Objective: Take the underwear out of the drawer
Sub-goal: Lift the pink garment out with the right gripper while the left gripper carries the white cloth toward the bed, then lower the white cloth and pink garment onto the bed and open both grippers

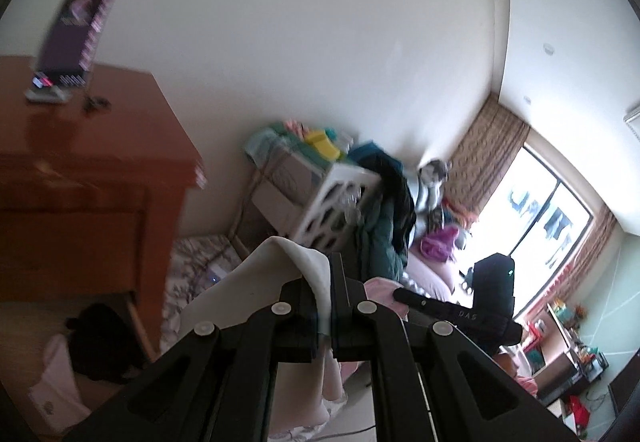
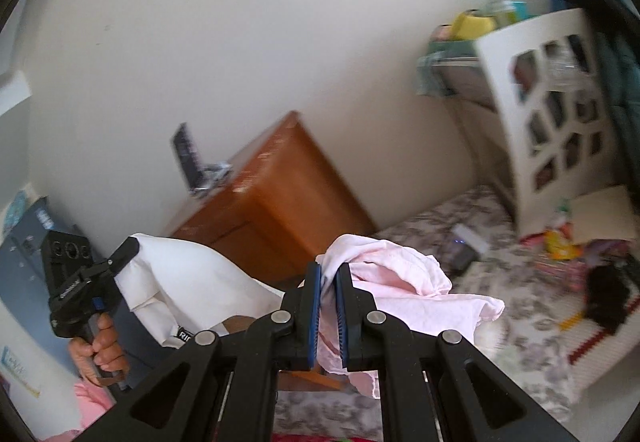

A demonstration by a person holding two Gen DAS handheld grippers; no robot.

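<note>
In the left wrist view my left gripper [image 1: 324, 274] is shut on a white garment [image 1: 272, 262] that drapes over the left finger and hangs below. In the right wrist view my right gripper [image 2: 328, 276] is shut on pink underwear [image 2: 404, 282], which spills off to the right. Both are held up in the air beside the wooden dresser [image 2: 276, 202]. The right wrist view also shows the left gripper [image 2: 126, 250] at the left, held by a hand [image 2: 100, 350], with the white garment [image 2: 180, 278] in it. The right gripper [image 1: 402, 295] reaches in from the right of the left wrist view.
A dark stand-up card [image 1: 76, 30] rests on the dresser top [image 1: 100, 130]. A white lattice shelf unit [image 2: 552, 114] stands on a floral bedspread [image 2: 432, 234] strewn with small items. Clothes [image 1: 392, 202] are heaped near a bright window [image 1: 540, 218].
</note>
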